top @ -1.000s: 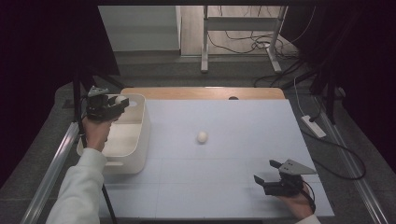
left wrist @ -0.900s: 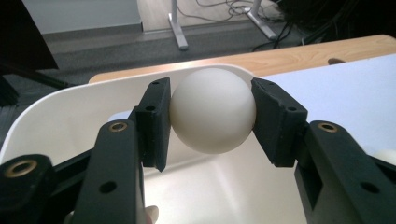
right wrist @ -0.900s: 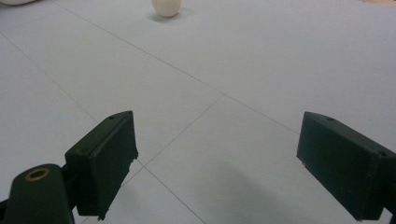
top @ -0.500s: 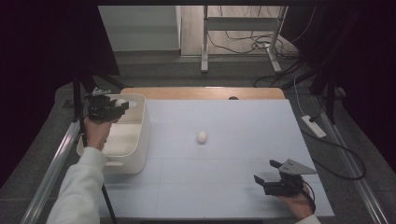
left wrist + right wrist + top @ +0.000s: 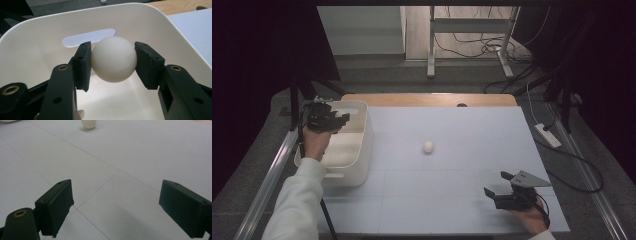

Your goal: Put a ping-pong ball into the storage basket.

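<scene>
I see a white ball point(image 5: 114, 59) clamped between my left gripper point(image 5: 112, 62) pads, over the white bin point(image 5: 37, 50). No readable markings. My right gripper point(image 5: 116, 205) rests wide apart, empty; a second ball point(image 5: 428, 146) lies mid-table point(image 5: 462, 200).

A pale blue table top point(image 5: 462, 170) with a wooden strip point(image 5: 427, 99) along its far edge fills the middle of the frame. Beyond it, grey floor point(image 5: 412, 75), a metal stand point(image 5: 469, 40) and loose cables point(image 5: 472, 50). Dark curtains point(image 5: 262, 50) hang at both sides.
</scene>
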Demonstrator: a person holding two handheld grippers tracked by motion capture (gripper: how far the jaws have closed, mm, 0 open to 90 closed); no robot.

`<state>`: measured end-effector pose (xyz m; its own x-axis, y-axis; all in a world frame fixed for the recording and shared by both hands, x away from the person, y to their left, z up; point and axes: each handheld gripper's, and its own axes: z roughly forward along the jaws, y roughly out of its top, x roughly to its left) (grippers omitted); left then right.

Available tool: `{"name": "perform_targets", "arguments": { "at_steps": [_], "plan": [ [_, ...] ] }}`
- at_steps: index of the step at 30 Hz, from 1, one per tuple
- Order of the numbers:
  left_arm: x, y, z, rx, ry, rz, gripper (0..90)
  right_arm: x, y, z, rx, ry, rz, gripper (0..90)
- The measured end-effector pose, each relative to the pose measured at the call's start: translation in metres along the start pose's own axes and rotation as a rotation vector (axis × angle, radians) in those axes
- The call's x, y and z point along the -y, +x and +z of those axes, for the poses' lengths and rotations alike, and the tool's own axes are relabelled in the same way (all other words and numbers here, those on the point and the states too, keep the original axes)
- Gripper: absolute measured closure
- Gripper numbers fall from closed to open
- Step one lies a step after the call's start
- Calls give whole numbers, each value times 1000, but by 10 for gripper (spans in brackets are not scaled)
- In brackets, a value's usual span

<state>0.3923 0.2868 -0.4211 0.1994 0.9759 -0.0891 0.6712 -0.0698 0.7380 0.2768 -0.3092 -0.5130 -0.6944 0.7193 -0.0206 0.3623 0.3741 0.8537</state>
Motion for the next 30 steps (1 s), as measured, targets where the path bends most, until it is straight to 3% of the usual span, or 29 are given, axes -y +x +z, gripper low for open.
{"name": "perform_targets", "arguments": {
  "at_steps": [13,18,21,23,27,28,30],
  "plan": [
    [1,2,-1,-13,-5,-2,492,0,0,0,0,1,0,118],
    [0,4,-4,-19,-34,-45,374,0,0,0,0,1,0,118],
    [0,8,-8,26,-68,-105,225,0,0,0,1,5,2,118],
    [0,8,-9,34,-75,-111,203,0,0,0,1,5,2,118],
    [2,10,-15,93,-116,-128,187,0,0,0,1,4,2,118],
    [3,9,-18,124,-136,-143,184,0,0,0,1,4,2,118],
    [3,7,-21,138,-154,-134,178,0,0,0,2,2,3,118]
  ]
}}
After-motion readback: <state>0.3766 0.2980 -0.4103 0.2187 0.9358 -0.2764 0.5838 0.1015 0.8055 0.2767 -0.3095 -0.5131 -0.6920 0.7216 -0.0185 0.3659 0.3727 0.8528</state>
